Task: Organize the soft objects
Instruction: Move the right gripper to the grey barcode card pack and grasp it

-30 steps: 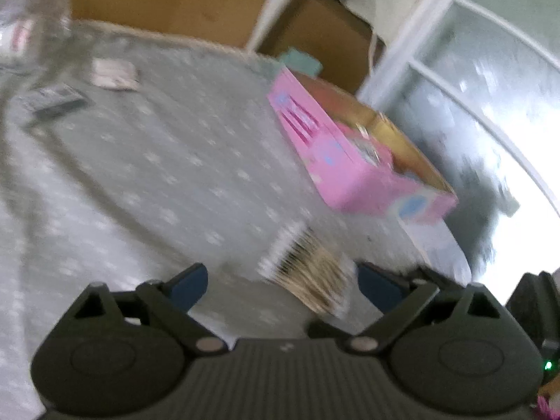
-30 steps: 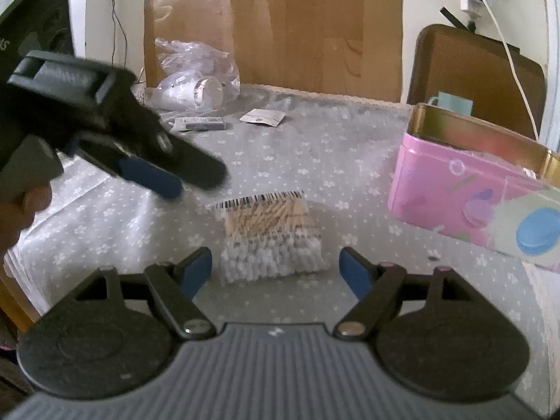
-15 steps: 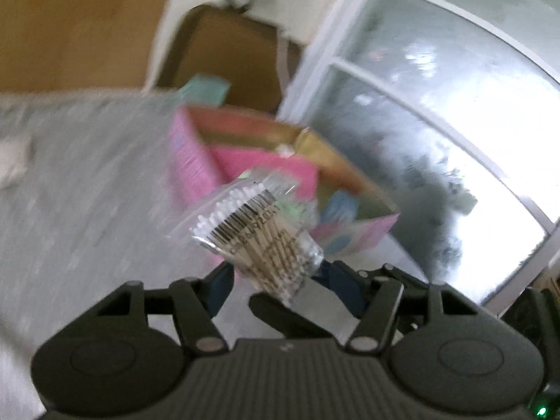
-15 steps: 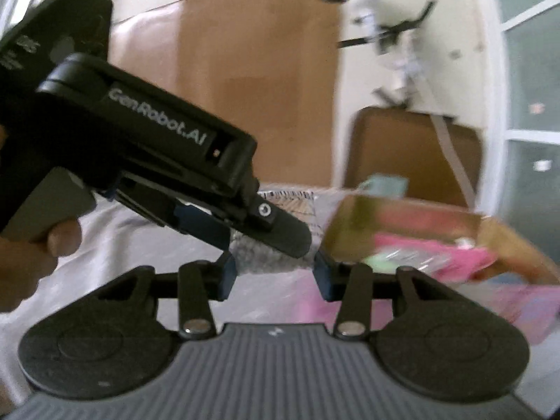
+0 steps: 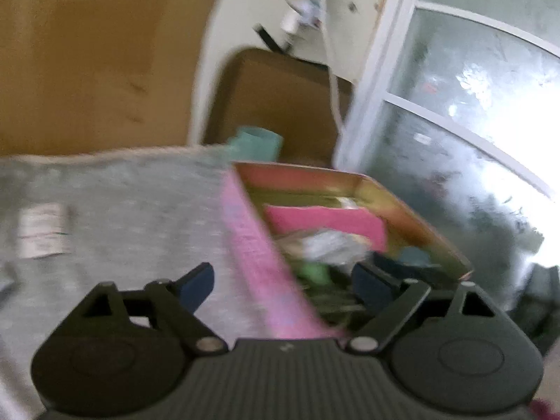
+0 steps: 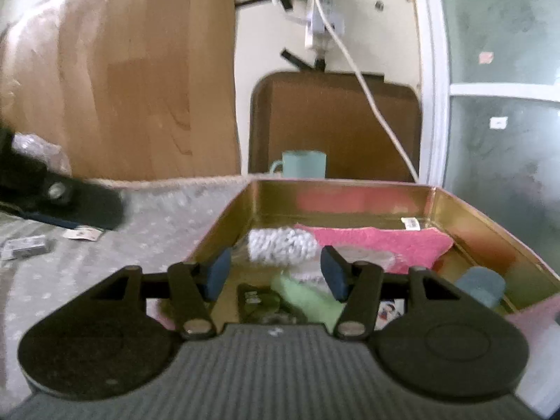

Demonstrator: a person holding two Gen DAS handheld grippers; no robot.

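Note:
A pink tin box [image 5: 252,245] with a gold inside [image 6: 266,196] stands open on the grey dotted tablecloth. In it lie a pink cloth [image 6: 378,241], the clear pack of cotton swabs [image 6: 280,250], a green soft item [image 6: 308,301] and a blue-grey one [image 6: 481,283]. My left gripper [image 5: 283,280] is open and empty, hovering over the box's near left wall. My right gripper [image 6: 276,273] is open and empty above the box, just in front of the swab pack. The left gripper's finger [image 6: 70,199] shows at the left edge of the right wrist view.
A teal mug [image 6: 302,164] stands behind the box by a brown chair back [image 6: 336,126]. Small paper packets [image 5: 42,234] lie on the cloth [image 6: 140,231] to the left. A frosted window [image 5: 472,147] is at the right; a white cable [image 6: 364,80] hangs down.
The swab pack left the table, was carried in the left gripper over the box, and now lies inside it. Both grippers have opened; the left one has drawn back leftward.

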